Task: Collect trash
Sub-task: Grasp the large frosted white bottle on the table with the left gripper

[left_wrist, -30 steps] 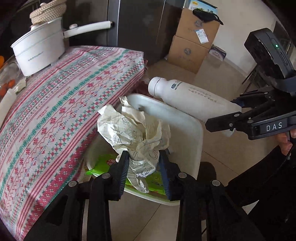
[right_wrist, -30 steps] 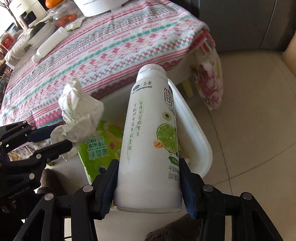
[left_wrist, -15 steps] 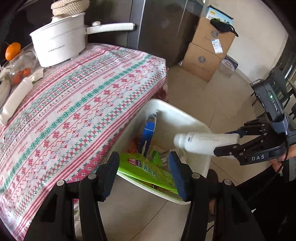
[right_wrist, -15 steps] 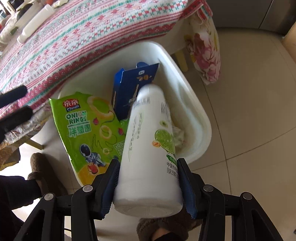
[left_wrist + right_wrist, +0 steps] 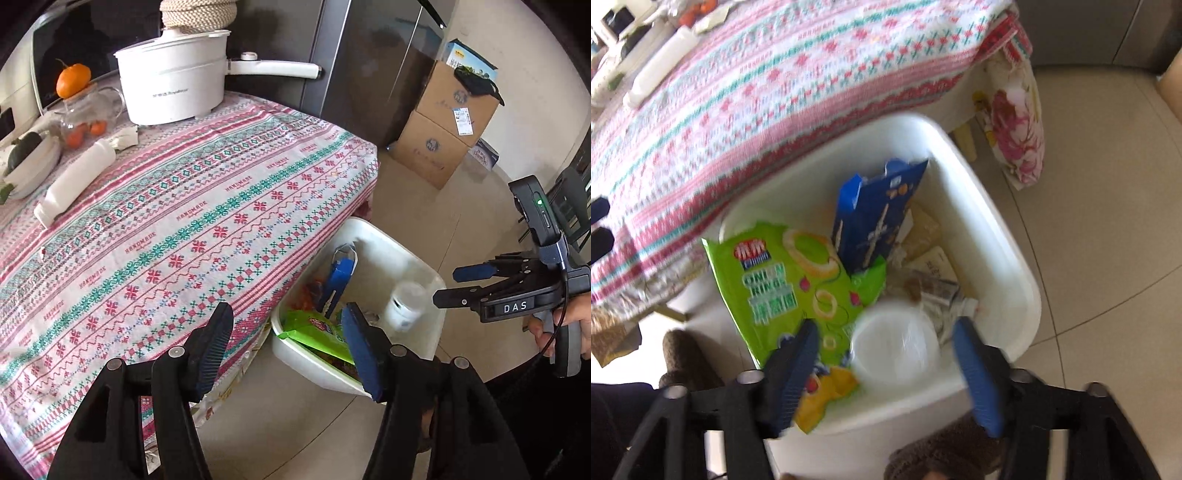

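bottle: white plastic drink bottle (image 5: 895, 341) in the white bin (image 5: 1004, 236), base up toward the right wrist camera, blurred, looks mid-drop
right gripper (image 5: 886, 365): jaws opening, bottle below and between them, pads clear of it, so released
left gripper (image 5: 288, 345): jaws opening, nothing between them
bin contents: green onion-rings bag (image 5: 790, 280), blue carton (image 5: 875, 218), paper scraps
next candidate: second white bottle (image 5: 74, 181) lying on the surface's patterned cloth (image 5: 207, 206)
handling: likely light and empty; smooth round plastic, may roll or slip; take it across mid-body, not the tapered neck
risk: glass teapot (image 5: 86, 118) near it, keep clear
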Tool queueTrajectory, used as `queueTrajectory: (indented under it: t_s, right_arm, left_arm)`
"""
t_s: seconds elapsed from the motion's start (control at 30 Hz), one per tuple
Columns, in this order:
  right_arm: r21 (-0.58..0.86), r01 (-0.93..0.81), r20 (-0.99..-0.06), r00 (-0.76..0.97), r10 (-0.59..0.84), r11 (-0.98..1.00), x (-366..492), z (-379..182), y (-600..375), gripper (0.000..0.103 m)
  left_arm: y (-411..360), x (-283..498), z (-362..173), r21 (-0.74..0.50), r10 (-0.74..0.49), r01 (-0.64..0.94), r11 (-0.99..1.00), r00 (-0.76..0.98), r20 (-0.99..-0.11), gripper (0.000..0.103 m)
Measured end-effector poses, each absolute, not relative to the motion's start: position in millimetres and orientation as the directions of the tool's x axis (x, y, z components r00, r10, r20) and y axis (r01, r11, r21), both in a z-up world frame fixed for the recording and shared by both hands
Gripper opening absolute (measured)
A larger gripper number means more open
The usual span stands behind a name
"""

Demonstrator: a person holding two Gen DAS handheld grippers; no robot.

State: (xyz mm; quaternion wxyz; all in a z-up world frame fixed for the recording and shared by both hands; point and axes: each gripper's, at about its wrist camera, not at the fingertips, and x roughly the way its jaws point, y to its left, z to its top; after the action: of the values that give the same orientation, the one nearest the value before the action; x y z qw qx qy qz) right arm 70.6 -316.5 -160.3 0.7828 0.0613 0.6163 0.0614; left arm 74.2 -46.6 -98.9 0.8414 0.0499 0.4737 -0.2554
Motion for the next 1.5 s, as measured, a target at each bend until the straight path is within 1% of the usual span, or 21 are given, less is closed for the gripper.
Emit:
queueTrajectory:
  t_s: [0.23,0.37,0.53,0.6,0.77,0.93,1.07,1.23,1.5]
  right_arm:
    - [0.177,-0.022,-0.948,0.266,0.177,0.984,77,-148,-309,0.075]
    - [0.171,-0.033,-0.946,0.275,0.173,0.985,80,-143,-302,0.077]
    - [0.161,-0.04,-0.939,0.302,0.165,0.986,85,-136,-292,0.08]
    - [0.155,-0.043,-0.935,0.316,0.16,0.987,88,-131,-286,0.08]
    - [0.159,-0.063,-0.919,0.354,0.171,0.985,100,-116,-267,0.082]
    - [0.179,-0.084,-0.9,0.388,0.198,0.98,116,-103,-246,0.085]
    - [0.176,-0.101,-0.893,0.402,0.202,0.979,131,-100,-229,0.085]
    - [0.15,-0.118,-0.897,0.401,0.185,0.982,146,-107,-215,0.086]
    - [0.088,-0.14,-0.905,0.402,0.137,0.986,163,-120,-202,0.086]
  left_arm:
    - [-27,79,-96,-0.141,-0.344,0.428,0.893,0.446,-0.826,0.072]
    - [-16,83,-94,-0.131,-0.32,0.394,0.91,0.462,-0.827,0.078]
    - [3,90,-86,-0.108,-0.283,0.355,0.929,0.49,-0.825,0.08]
    - [14,96,-81,-0.109,-0.272,0.33,0.938,0.501,-0.822,0.083]
    - [48,121,-71,-0.092,-0.22,0.259,0.962,0.526,-0.822,0.086]
    - [86,165,-69,-0.079,-0.173,0.195,0.978,0.533,-0.828,0.086]
    - [114,200,-77,-0.007,-0.123,0.199,0.98,0.576,-0.808,0.086]
    - [139,247,-102,0.077,-0.072,0.221,0.972,0.594,-0.802,0.086]
    - [132,312,-132,0.14,-0.051,0.28,0.95,0.581,-0.812,0.085]
